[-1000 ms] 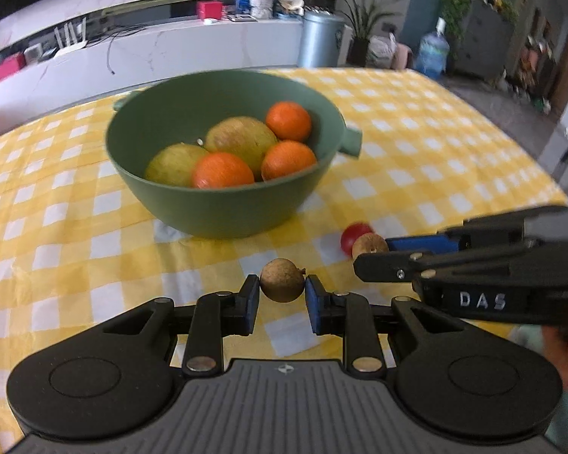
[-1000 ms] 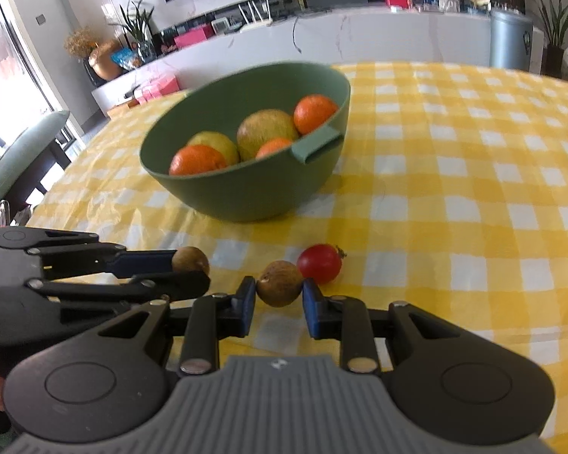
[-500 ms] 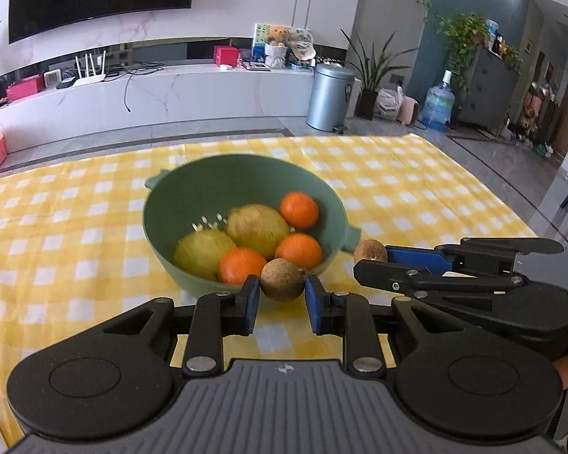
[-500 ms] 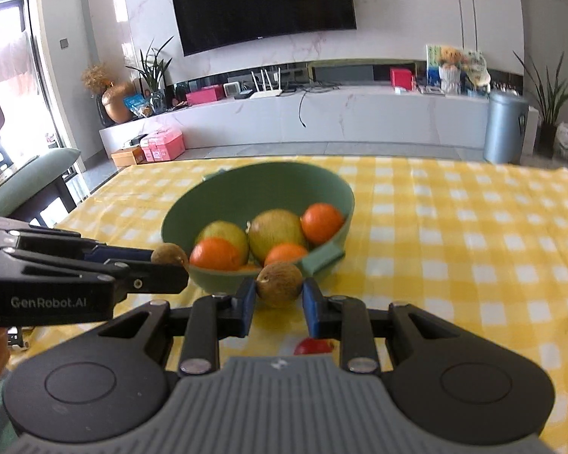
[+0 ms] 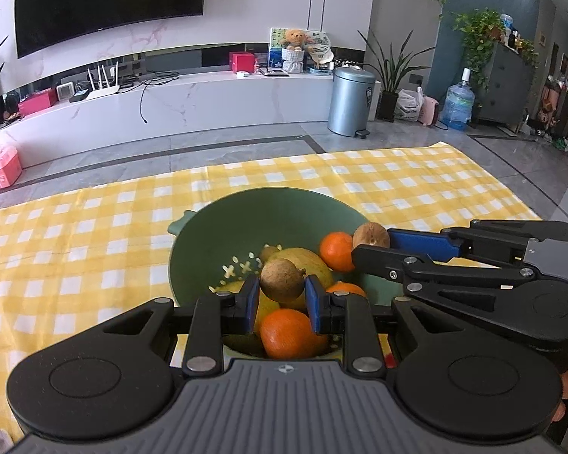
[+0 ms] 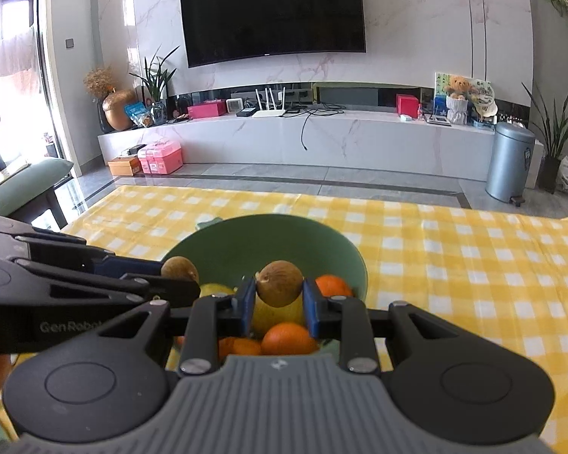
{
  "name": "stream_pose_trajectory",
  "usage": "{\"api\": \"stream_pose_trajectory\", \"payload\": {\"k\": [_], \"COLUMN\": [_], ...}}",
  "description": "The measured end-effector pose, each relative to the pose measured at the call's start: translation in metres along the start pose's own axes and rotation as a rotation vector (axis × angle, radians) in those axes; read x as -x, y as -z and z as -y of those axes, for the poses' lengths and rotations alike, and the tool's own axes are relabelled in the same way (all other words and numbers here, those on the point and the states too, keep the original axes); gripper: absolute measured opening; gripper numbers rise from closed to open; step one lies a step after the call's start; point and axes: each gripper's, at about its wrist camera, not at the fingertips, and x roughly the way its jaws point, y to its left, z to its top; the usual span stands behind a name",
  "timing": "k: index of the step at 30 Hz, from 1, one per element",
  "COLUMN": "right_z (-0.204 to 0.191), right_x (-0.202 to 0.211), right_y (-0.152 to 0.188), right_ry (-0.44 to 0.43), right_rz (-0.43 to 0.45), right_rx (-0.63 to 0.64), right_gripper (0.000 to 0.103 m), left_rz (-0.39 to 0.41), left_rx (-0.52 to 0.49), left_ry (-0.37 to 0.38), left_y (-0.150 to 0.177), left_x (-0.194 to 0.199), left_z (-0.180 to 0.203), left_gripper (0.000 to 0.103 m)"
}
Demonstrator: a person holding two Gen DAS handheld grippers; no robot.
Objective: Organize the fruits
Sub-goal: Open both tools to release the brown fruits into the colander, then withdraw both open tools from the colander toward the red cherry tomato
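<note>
A green bowl (image 5: 246, 219) (image 6: 284, 234) stands on the yellow checked tablecloth and holds oranges (image 5: 289, 333) and yellow-green fruits (image 5: 303, 263). My left gripper (image 5: 280, 297) is shut on a small brown fruit (image 5: 282, 279) and holds it above the bowl's near side. My right gripper (image 6: 278, 299) is shut on another small brown fruit (image 6: 279, 283), also above the bowl. The right gripper's fruit shows in the left wrist view (image 5: 371, 235), and the left gripper's fruit shows in the right wrist view (image 6: 180, 269).
The tablecloth (image 5: 75, 227) (image 6: 473, 265) spreads around the bowl to the table's far edge. A small bit of red shows on the cloth by the left gripper's body (image 5: 389, 359). Beyond lie the floor, a TV bench and a grey bin (image 5: 350, 100).
Both grippers rose from the tabletop with their brown fruits and moved forward over the bowl. The red fruit stayed on the cloth and dropped out of clear view.
</note>
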Motion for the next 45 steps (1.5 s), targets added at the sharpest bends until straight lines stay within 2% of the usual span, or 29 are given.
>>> {"api": "stream_pose_trajectory", "payload": {"k": [6,22,30,38,45], "right_z": [0.0,0.006,0.008,0.006,0.008], "right_x": [-0.022,-0.071,-0.081,-0.08,-0.077], "right_y": [-0.007,-0.012,-0.007,-0.005,-0.005], "right_ry": [0.014,0.026,0.02,0.016,0.022], "right_rz": [-0.001,-0.026,-0.05,-0.038,-0.023], "right_rx": [0.008,0.025,0.02,0.018,0.005], "right_gripper": [0.023,0.023,0.023,0.024,0.026], "left_rz": [-0.002,-0.016,-0.018,0.005,0.024], "left_rx": [-0.038,-0.045,-0.048,-0.048,-0.045], "left_ry": [-0.041,-0.07,-0.075,-0.074,-0.081], "left_y": [-0.004,0.003,0.006,0.006,0.005], "left_x": [-0.017,-0.048,-0.052,-0.051,-0.048], "left_z": [-0.005,-0.016,-0.017,-0.018,-0.018], "left_gripper": [0.029,0.029,0.029,0.029,0.034]}}
